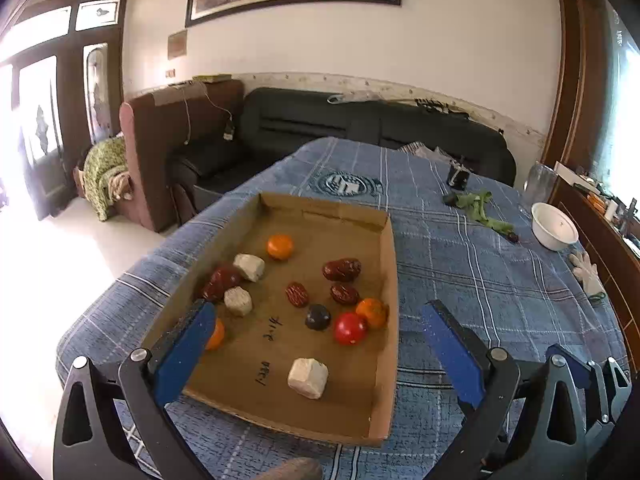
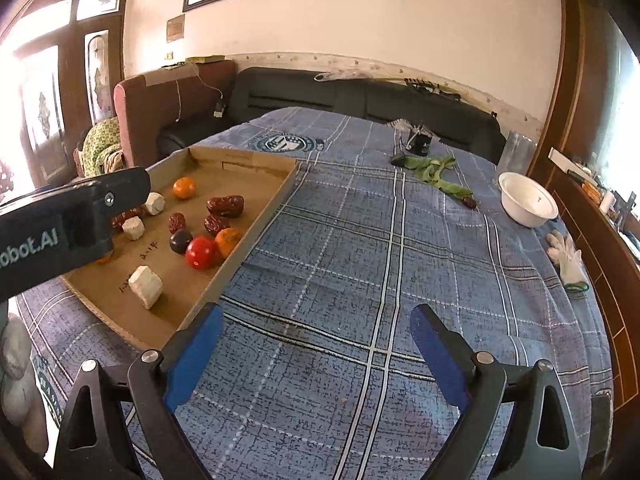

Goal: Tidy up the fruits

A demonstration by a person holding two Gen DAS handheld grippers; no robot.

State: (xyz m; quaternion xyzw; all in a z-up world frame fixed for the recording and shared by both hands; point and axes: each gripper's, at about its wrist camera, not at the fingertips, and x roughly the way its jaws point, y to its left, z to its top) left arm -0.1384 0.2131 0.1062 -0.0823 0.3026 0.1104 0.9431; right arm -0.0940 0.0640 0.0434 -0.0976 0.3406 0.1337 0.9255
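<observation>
While gaping, left tongs [image 1: 320, 320] frame tomato [image 1: 350, 328].

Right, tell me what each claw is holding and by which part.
Nothing is held. The left claw hangs open above the brown cardboard tray of fruit; the right claw is open over the blue plaid tablecloth.

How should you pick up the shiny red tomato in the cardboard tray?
Grip the round red tomato across its widest middle, coming straight down from above. An orange fruit touches its right side and a dark plum sits close on its left, beside the shallow cardboard tray wall, so the fingers probably fit best front and back. The open left gripper hovers nearest.
</observation>
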